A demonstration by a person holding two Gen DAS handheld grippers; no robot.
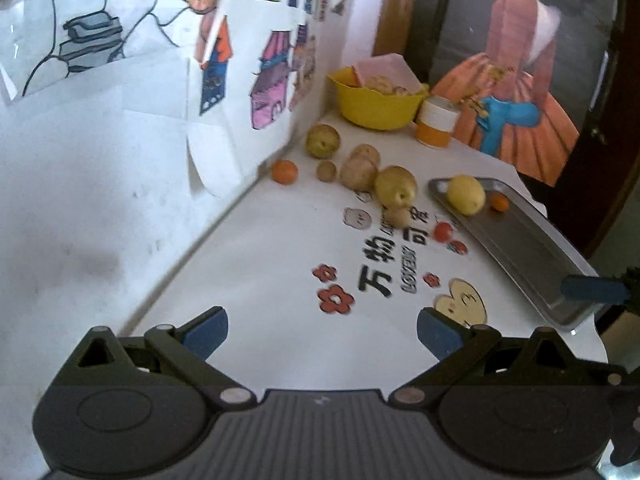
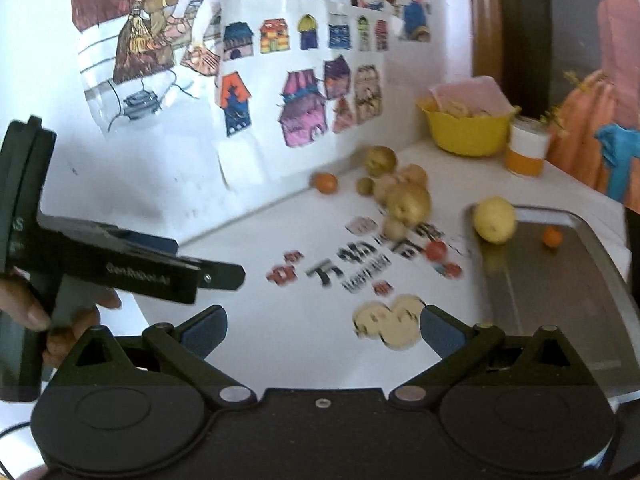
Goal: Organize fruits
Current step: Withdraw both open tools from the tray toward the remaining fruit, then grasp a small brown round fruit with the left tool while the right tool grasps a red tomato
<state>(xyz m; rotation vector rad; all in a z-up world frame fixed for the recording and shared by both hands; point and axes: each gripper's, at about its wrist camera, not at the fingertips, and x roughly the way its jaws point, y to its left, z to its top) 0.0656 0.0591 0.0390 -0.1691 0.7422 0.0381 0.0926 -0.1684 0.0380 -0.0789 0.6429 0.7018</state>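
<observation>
White table [image 1: 280, 344] with printed cartoon lettering fills both wrist views; I log it as the work surface, set against a wall papered with coloured drawings [image 1: 276, 76].

Metal tray [image 1: 532, 256] lies along the table's right side. On its far end: one yellow fruit [image 1: 466, 195] and, just beside it, a small orange fruit [image 1: 499, 202].

Yellow bowl [image 1: 378, 104] sits at the far corner, an orange-and-white cup [image 1: 436, 122] next to it.

Loose fruit lies on the table between bowl and tray: a cluster of brownish-yellow fruits [image 1: 382, 176], one orange [image 1: 285, 171] near the wall, one small red fruit [image 1: 443, 231] close to the tray's edge.

Left gripper [image 1: 322, 332]: jaws spread wide, nothing between them, above bare table. Right gripper [image 2: 322, 330]: likewise wide and empty, near the tray's left rim.

In the right wrist view I see the left unit side-on, held by a hand [image 2: 60, 320].
</observation>
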